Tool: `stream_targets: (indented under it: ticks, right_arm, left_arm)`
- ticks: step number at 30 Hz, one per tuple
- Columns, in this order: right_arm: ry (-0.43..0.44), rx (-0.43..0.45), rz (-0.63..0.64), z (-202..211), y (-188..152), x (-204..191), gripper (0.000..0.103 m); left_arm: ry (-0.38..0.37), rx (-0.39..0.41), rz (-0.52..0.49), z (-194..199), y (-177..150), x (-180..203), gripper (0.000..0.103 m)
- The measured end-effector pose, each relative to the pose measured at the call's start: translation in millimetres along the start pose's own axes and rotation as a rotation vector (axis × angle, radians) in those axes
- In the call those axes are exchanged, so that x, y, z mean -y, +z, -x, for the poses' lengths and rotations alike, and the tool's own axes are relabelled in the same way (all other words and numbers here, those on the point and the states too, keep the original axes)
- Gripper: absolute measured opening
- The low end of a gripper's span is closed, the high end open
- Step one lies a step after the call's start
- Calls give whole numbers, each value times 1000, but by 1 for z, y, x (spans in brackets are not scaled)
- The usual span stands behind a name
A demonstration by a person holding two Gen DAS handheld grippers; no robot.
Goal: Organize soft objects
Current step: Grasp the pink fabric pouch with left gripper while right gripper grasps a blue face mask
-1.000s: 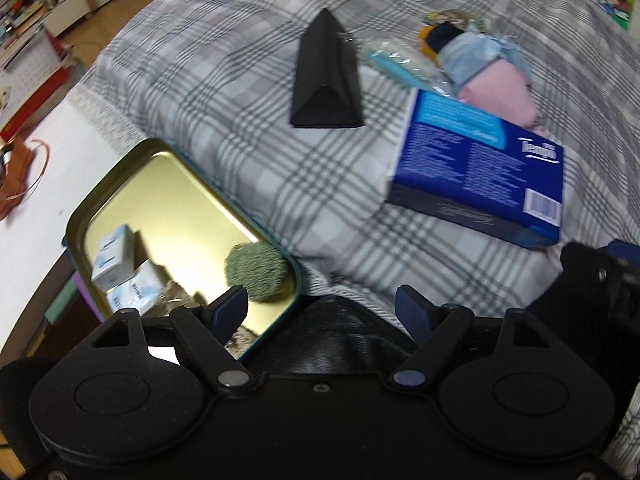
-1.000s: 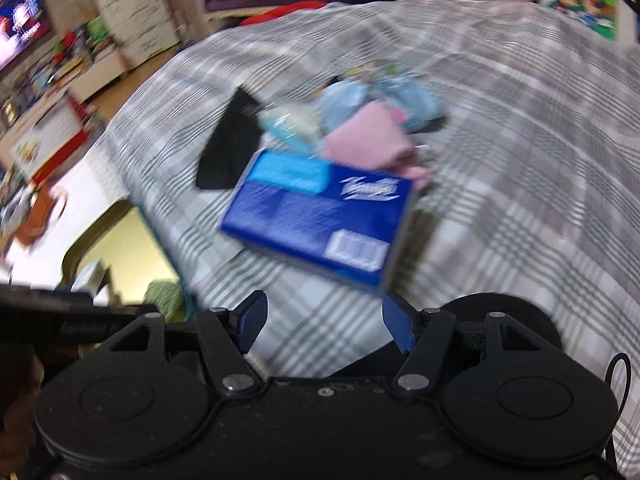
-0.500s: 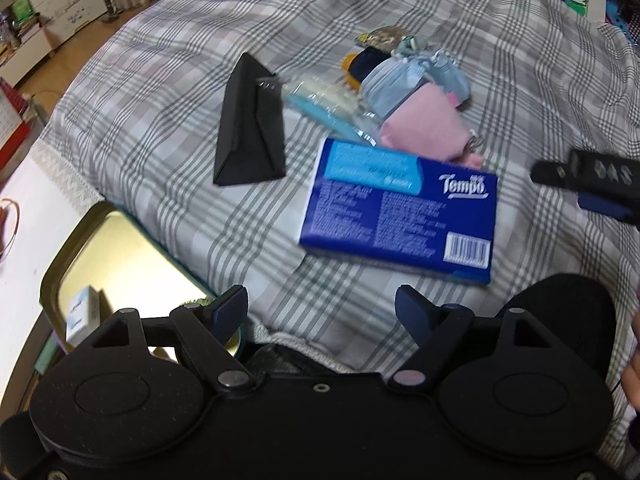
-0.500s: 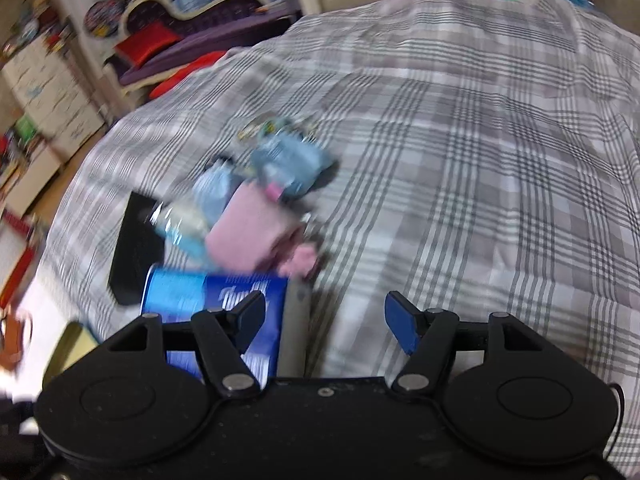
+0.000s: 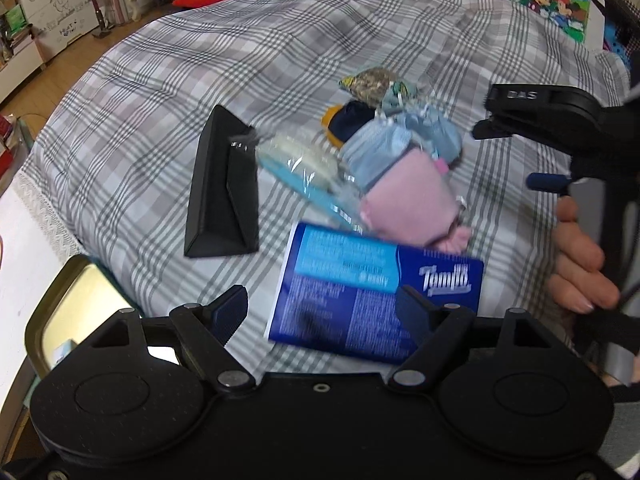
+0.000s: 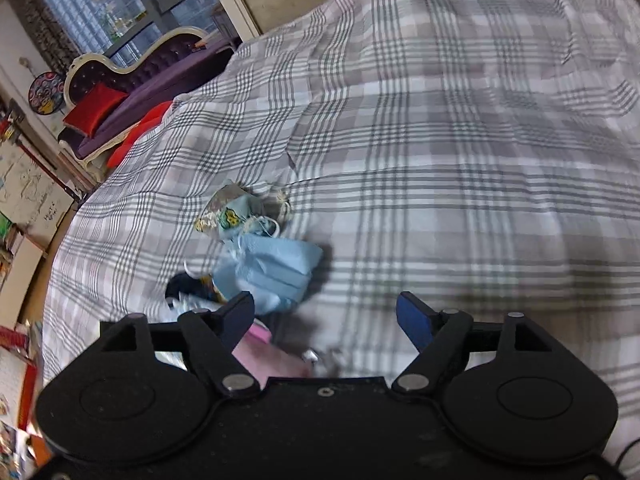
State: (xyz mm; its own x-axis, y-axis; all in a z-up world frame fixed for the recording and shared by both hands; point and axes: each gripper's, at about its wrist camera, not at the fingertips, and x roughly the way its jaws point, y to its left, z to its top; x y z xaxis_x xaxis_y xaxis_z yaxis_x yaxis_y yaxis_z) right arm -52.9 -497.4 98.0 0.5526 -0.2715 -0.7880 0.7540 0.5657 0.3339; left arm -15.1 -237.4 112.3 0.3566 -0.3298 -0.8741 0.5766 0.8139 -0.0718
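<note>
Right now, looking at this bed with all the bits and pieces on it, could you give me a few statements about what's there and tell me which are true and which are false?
1. The blue tissue pack lies on the plaid bedspread. True.
2. The black triangular case stands inside the gold tin. False: it lies on the bedspread, apart from the tin.
3. The left gripper holds the pink cloth. False: nothing is between its fingers.
4. A light blue face mask lies in the pile of soft things. True.
5. The right gripper is clamped on the mask. False: its jaws are opening, empty.

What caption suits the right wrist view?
Right gripper, jaws opening and empty, above crumpled light-blue fabric face mask on grey plaid bedspread.
</note>
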Motion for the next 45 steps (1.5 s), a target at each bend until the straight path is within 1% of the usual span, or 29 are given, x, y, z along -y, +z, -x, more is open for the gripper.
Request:
stream_targets:
  ticks: [2, 4, 9, 12, 15, 17, 18, 19, 20, 21, 24, 27, 30, 32, 33, 37, 39, 42, 45]
  right_arm:
    - [11, -23, -21, -13, 9, -7, 84]
    - [18, -46, -42, -28, 17, -14, 88]
    - [11, -122, -100, -61, 31, -25, 89]
    - [11, -149, -93, -78, 33, -28, 89]
    - [15, -168, -57, -93, 29, -29, 89]
    - [25, -194, -52, -103, 27, -28, 86]
    - [29, -205, -51, -105, 26, -26, 75]
    - [27, -207, -41, -107, 26, -27, 67]
    - [26, -199, -27, -106, 27, -29, 57]
    - [38, -193, -14, -105, 27, -30, 54]
    - [55, -169, 21, -99, 25, -35, 51]
    - [50, -101, 49, -84, 27, -36, 51]
    - [50, -33, 43, -70, 32, -30, 51]
    - [22, 9, 18, -62, 34, -21, 51]
    - [14, 23, 9, -59, 36, -16, 51]
    - [-5, 44, -50, -51, 42, 6, 51]
    - [-33, 56, -67, -48, 44, 12, 51]
    - [-81, 76, -59, -47, 44, 14, 51]
    - [-109, 82, -43, -47, 42, 12, 51]
  left_arm:
    - [-8, 1, 2, -4, 8, 0, 77]
    - [-8, -1, -1, -9, 15, 2, 78]
    - [-12, -24, 1, -27, 32, 3, 78]
    - [-9, -37, -3, -37, 39, 3, 78]
    - [-10, -48, -18, -47, 43, 5, 78]
    - [-15, -63, -27, -54, 46, 6, 78]
    - [-20, -70, -28, -57, 46, 7, 78]
    - [-27, -75, -30, -60, 47, 7, 78]
    - [-37, -81, -30, -62, 47, 8, 78]
    - [-47, -86, -31, -64, 48, 9, 78]
    - [-72, -93, -27, -69, 51, 13, 78]
    - [-99, -104, -24, -73, 54, 19, 78]
    - [-107, -101, -32, -76, 56, 27, 83]
    - [-108, -93, -47, -76, 57, 32, 88]
    - [-111, -90, -52, -77, 57, 34, 88]
    - [-115, -95, -70, -82, 58, 42, 89]
    - [-106, -101, -80, -86, 59, 46, 89]
    - [-106, -122, -81, -95, 59, 49, 89]
    - [-117, -149, -72, -104, 59, 52, 89]
